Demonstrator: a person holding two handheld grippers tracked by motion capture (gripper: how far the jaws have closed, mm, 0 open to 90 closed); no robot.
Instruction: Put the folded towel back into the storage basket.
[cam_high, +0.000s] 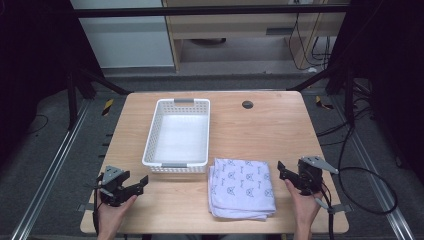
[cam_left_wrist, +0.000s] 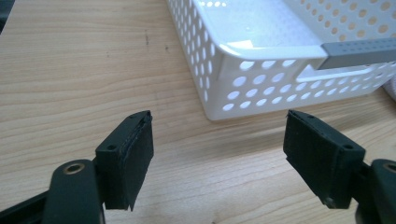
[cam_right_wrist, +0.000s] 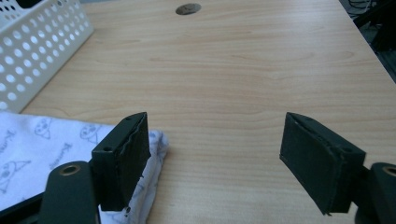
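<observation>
A basket (cam_high: 177, 135) sits on the table (cam_high: 260, 130), left of the middle. A folded cloth (cam_high: 242, 187) lies just to the right of the basket's near end, closer to the near edge. A small round cap (cam_high: 247, 104) sits in the table top on the far side, right of the basket.

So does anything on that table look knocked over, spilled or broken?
Nothing stands out. The white perforated plastic basket sits upright and empty on the light wooden table, and the folded pale printed cloth lies flat beside it. Its layers are only slightly uneven at the edges. No spills or damage show.
</observation>
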